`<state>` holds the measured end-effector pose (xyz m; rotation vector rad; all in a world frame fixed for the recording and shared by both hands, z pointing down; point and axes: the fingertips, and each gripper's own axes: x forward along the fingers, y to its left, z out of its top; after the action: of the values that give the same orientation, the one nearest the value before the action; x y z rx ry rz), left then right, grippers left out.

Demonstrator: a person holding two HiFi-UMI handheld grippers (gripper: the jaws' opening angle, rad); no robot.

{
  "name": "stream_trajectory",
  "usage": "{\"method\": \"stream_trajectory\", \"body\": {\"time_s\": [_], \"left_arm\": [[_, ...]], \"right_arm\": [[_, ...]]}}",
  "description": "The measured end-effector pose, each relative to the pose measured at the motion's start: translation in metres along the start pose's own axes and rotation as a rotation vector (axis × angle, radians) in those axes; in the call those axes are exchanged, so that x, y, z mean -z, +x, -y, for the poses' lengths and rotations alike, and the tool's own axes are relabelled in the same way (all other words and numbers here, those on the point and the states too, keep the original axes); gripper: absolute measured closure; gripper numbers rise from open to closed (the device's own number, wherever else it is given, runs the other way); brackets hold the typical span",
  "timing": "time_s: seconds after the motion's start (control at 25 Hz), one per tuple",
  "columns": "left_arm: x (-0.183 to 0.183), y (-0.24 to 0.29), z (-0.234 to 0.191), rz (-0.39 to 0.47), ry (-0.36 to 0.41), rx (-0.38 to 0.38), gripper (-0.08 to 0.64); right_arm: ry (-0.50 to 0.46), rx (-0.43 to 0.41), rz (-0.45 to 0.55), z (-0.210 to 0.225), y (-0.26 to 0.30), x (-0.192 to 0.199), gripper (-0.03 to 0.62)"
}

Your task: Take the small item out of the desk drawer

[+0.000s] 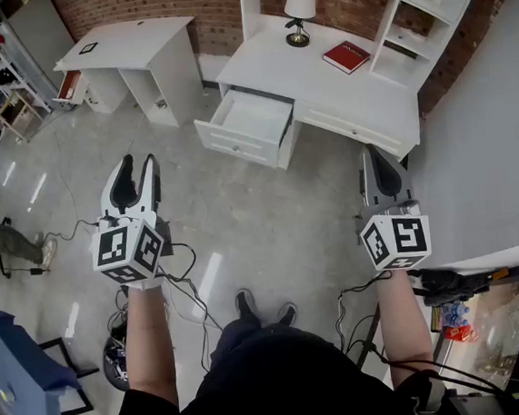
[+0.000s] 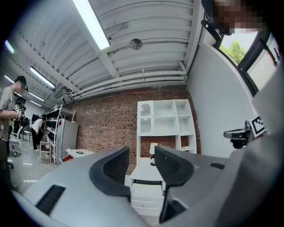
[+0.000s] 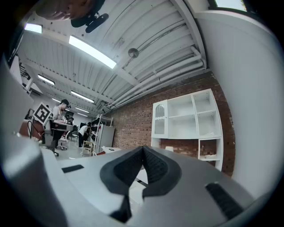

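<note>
A white desk (image 1: 320,82) stands ahead against the brick wall, and its left drawer (image 1: 250,125) is pulled out. The drawer's inside looks white; I make out no small item in it from here. My left gripper (image 1: 136,176) hovers over the floor, well short of the drawer and to its left, open with nothing between its jaws. In the left gripper view the desk's open drawer (image 2: 145,187) shows between the open fingers (image 2: 116,166). My right gripper (image 1: 382,165) is shut and empty, held near the desk's right front corner. Its pads (image 3: 143,163) meet at the tips.
On the desk top stand a small lamp (image 1: 299,11) and a red book (image 1: 346,57), with white shelves (image 1: 422,4) above. A second white table (image 1: 131,55) stands at the left. Cables (image 1: 189,282) trail on the floor by my feet. A grey wall (image 1: 501,151) runs along the right.
</note>
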<state>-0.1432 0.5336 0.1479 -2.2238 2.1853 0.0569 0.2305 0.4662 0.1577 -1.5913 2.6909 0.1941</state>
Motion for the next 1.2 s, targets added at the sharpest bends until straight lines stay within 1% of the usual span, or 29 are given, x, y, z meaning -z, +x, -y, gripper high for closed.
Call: {"method": "stream_trajectory", "body": {"time_s": [0.32,0.52,0.56,0.64,0.76,0.84,1.0,1.16,1.2], "left_arm": [[0.001,0.011,-0.026,0.003,-0.015,0.013,0.382],[0.001,0.025,-0.051,0.023,-0.039,0.026,0.382],[0.000,0.027,-0.056,0.028,-0.042,0.030,0.382],[-0.002,0.032,-0.067,0.040,-0.044,0.040,0.382],[-0.006,0.038,-0.081,0.056,-0.027,0.055,0.380],[-0.003,0.041,-0.088,0.051,-0.012,0.070,0.336],[0.007,0.048,-0.094,0.034,-0.013,0.112,0.325],[0.018,0.066,-0.097,0.019,-0.023,0.117,0.325],[0.022,0.071,-0.099,0.011,-0.028,0.116,0.325]], "right_arm": [[0.016,0.021,-0.011,-0.016,0.016,-0.001,0.592],[0.006,0.054,0.011,-0.027,0.030,-0.008,0.589],[0.001,0.064,0.004,-0.029,0.033,-0.008,0.581],[-0.005,0.073,-0.019,-0.035,0.041,-0.009,0.497],[-0.005,0.064,-0.043,-0.047,0.053,-0.013,0.414],[0.004,0.062,-0.047,-0.057,0.058,-0.014,0.386],[0.016,0.078,-0.042,-0.067,0.063,-0.014,0.383],[0.014,0.110,-0.015,-0.058,0.074,-0.012,0.385],[0.011,0.120,-0.002,-0.055,0.077,-0.013,0.394]]}}
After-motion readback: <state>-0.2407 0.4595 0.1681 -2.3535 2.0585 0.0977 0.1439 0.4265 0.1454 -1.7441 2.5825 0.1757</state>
